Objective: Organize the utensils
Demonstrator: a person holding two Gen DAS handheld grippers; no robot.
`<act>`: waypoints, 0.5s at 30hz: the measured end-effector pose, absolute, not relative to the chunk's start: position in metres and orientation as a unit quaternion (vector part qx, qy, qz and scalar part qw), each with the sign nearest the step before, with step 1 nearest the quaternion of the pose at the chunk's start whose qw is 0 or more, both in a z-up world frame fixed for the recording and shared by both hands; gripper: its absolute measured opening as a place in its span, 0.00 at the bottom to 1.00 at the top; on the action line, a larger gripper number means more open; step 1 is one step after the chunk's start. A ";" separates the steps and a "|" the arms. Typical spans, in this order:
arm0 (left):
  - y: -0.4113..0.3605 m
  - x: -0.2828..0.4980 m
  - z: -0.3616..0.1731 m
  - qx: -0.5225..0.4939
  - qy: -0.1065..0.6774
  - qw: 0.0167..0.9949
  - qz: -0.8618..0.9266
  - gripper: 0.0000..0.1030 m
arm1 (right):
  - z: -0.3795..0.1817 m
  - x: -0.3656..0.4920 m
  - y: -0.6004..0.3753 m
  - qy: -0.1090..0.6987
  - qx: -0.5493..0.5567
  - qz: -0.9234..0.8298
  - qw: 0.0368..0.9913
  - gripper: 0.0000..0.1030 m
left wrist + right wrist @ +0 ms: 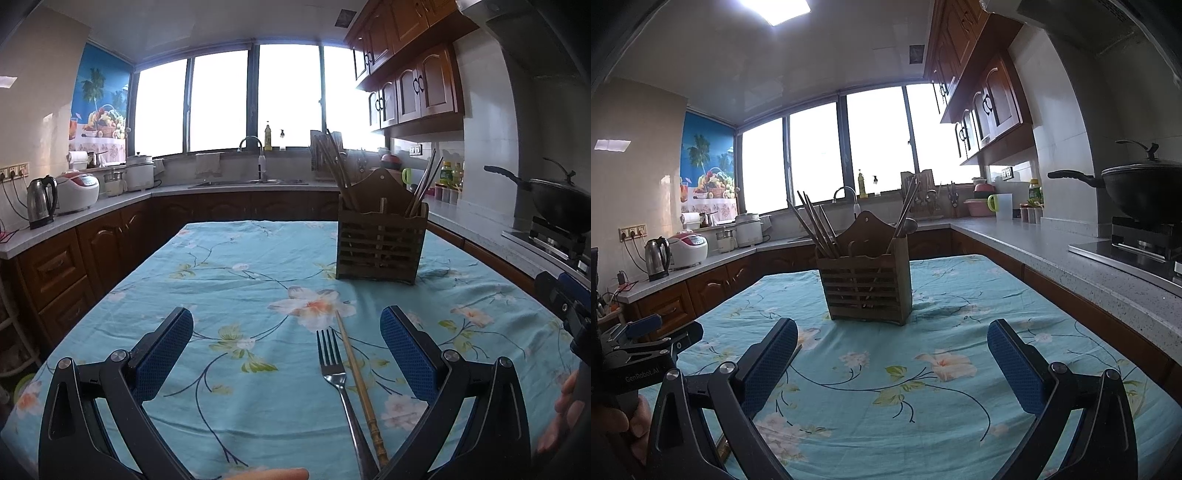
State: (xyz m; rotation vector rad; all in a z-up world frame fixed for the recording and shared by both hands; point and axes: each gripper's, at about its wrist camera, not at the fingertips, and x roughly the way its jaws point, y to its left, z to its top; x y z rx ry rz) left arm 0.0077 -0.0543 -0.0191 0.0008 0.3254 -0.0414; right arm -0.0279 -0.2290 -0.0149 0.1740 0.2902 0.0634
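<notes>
A metal fork [338, 373] and one wooden chopstick [360, 384] lie side by side on the floral tablecloth [236, 280], between the fingers of my left gripper [286, 332] and nearer its right finger. That gripper is open and holds nothing. A slatted wooden utensil holder [380, 236] with several chopsticks stands farther back on the right. In the right wrist view the holder [866, 280] stands straight ahead, beyond my open, empty right gripper [892, 339]. The left gripper [661, 332] shows at the left edge of that view.
Kitchen counters wrap around the table [960, 295]. A kettle [41, 201] and rice cooker [77, 190] stand at left, a sink [255, 181] under the window, and a wok [1145, 188] on the stove at right. The right gripper's body [561, 295] shows at the left wrist view's right edge.
</notes>
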 end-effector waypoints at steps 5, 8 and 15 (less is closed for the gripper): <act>-0.055 0.007 -0.019 0.001 0.161 0.987 -0.021 1.00 | -0.014 -0.028 -0.228 0.145 0.086 0.031 0.985 1.00; -0.055 0.007 -0.018 0.003 0.160 0.987 -0.021 1.00 | -0.014 -0.027 -0.229 0.147 0.086 0.032 0.985 1.00; -0.057 0.006 -0.018 0.006 0.157 0.987 -0.023 1.00 | -0.014 -0.027 -0.228 0.147 0.085 0.031 0.985 1.00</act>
